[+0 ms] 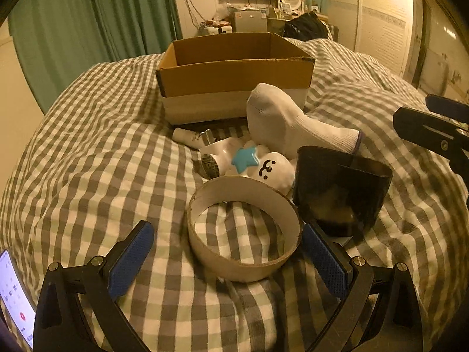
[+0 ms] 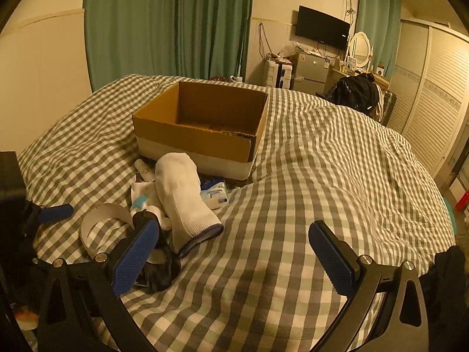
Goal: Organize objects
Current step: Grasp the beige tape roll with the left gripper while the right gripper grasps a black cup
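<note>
An open cardboard box (image 1: 234, 70) stands on the checked bed; it also shows in the right wrist view (image 2: 202, 135) and looks empty. In front of it lie a white sock (image 1: 290, 123), a white toy with a blue star (image 1: 258, 167), a small white tube (image 1: 187, 136), a cardboard ring (image 1: 243, 231) and a black cup on its side (image 1: 340, 187). My left gripper (image 1: 228, 258) is open, its fingers on either side of the ring. My right gripper (image 2: 234, 252) is open and empty over bare bedding, right of the sock (image 2: 184, 196).
A tissue pack (image 2: 215, 195) lies behind the sock. The checked duvet (image 2: 322, 176) is soft and rumpled. Green curtains, a TV, a small fridge and a black bag stand beyond the bed. A phone screen (image 1: 11, 290) shows at the left edge.
</note>
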The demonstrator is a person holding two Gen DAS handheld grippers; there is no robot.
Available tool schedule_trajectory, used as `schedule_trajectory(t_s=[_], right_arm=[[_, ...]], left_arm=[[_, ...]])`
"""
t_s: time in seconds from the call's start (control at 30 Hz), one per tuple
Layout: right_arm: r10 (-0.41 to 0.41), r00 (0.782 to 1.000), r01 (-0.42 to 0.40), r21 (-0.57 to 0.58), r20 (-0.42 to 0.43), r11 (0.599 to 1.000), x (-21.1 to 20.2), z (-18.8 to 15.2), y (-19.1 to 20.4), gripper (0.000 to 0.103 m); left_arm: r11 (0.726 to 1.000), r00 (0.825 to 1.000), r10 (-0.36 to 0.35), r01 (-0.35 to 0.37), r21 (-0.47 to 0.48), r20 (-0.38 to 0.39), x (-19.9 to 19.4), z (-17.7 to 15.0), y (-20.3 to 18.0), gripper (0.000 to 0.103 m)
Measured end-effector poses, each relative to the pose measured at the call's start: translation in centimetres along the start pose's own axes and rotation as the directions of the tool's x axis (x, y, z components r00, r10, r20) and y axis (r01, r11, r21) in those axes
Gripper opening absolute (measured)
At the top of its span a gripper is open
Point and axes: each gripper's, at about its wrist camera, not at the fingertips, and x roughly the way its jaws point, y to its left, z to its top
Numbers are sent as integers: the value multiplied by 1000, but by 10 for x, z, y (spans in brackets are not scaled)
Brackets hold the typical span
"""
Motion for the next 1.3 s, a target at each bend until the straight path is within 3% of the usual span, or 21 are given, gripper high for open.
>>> schedule_trajectory(t_s=[0.23, 0.4, 0.73, 0.93, 1.0, 1.13, 1.2, 1.3], right_arm=[[9, 1000, -9, -10, -6, 1000, 1, -1, 6, 103], [25, 999, -26, -22, -21, 999, 5, -3, 16, 103], [64, 997, -67, -59, -48, 996, 14, -8, 37, 100], [159, 983, -162, -28, -92, 986, 25, -12, 44, 86], [154, 983, -158, -29, -103, 987, 28, -13, 44, 72], [179, 976, -183, -21, -122, 983, 32, -15, 44, 57], [199, 972, -203, -23, -129, 979, 34, -16, 46, 42], [220, 968, -226, -41, -124, 973, 33, -16, 52, 34]], left_arm=[[999, 1000, -3, 4, 40, -21, 4, -3, -4, 103], [998, 998, -51, 51, 24, -24, 5, -2, 0, 82], [999, 998, 30, -28, -33, 62, -27, 4, 20, 82], [998, 995, 67, -66, -19, 69, -28, 3, 26, 82], [998, 997, 48, -46, -31, 66, -28, 3, 31, 82], [998, 997, 44, -41, -38, 70, -30, 3, 33, 82], [998, 996, 46, -43, -38, 80, -32, 4, 33, 82], [998, 994, 40, -35, -51, 97, -36, 5, 36, 82]])
